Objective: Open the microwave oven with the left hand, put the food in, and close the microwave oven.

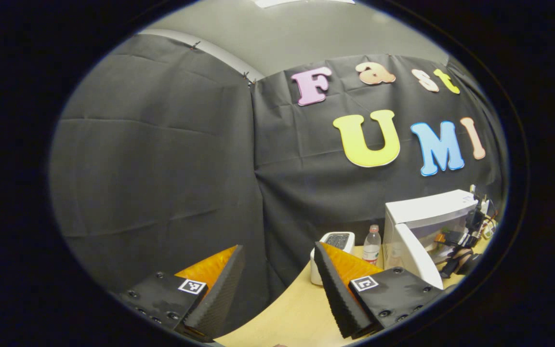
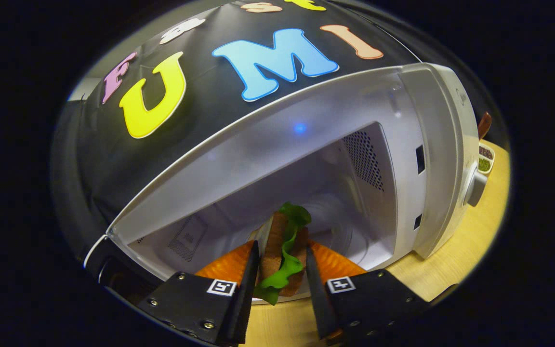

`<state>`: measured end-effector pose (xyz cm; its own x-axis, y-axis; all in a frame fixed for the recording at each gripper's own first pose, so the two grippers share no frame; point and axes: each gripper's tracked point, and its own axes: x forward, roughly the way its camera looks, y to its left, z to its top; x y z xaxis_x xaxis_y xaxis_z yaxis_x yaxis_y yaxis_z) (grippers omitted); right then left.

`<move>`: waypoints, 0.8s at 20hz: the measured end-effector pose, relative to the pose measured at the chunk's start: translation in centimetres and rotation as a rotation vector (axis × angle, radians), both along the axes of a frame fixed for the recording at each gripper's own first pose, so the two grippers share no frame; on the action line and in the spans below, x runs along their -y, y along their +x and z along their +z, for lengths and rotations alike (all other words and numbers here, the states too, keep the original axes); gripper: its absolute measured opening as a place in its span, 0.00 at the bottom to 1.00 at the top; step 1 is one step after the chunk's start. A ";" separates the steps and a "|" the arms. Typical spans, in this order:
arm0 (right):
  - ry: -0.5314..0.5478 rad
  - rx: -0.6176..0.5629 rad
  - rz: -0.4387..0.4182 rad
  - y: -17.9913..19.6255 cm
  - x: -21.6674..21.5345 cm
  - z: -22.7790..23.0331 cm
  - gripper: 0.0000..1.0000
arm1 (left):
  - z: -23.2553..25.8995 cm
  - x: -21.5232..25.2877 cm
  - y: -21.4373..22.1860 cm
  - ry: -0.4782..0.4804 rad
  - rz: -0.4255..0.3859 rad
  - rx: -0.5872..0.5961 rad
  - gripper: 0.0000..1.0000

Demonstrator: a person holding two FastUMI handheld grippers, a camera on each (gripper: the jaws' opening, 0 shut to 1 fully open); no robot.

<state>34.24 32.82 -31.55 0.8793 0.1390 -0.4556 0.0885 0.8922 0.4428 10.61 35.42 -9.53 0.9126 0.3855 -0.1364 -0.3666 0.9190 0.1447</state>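
The white microwave (image 2: 431, 144) stands with its door open, and its pale cavity gapes in front of my right gripper (image 2: 282, 272). That gripper is shut on a sandwich (image 2: 284, 243) of brown bread with a green lettuce leaf, held at the mouth of the cavity just above its floor. In the left gripper view the microwave (image 1: 427, 212) sits far right on the table, its door (image 1: 417, 260) swung toward me, with the other gripper and a hand (image 1: 460, 250) at its opening. My left gripper (image 1: 277, 289) is open, with nothing between its fingers, well left of the oven.
A small clear bottle (image 1: 372, 245) and a white device with a dark top (image 1: 335, 241) stand on the wooden table (image 1: 297, 308) left of the microwave. A knob (image 2: 475, 188) juts from the oven's front panel. A tray of small dishes (image 2: 484, 161) lies beyond it.
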 end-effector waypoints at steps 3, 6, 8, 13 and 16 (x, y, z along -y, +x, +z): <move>-0.109 -0.013 0.005 -0.3 1.1 -0.7 0.75 | -0.7 0.4 0.0 -0.012 -0.008 -0.009 0.92; -0.171 -0.004 0.023 -0.9 2.2 0.0 0.97 | -1.4 0.8 -0.3 -0.036 -0.008 -0.008 0.93; -0.209 0.024 0.045 -1.5 3.0 1.2 0.98 | -1.5 1.0 -0.4 -0.039 -0.013 -0.002 0.93; -0.274 0.143 0.128 -5.4 4.8 7.5 0.98 | -2.3 2.3 -0.8 -0.057 -0.021 0.014 0.93; -0.271 0.217 0.132 -8.1 6.3 12.3 0.98 | -2.7 3.2 -1.4 -0.058 -0.029 0.022 0.92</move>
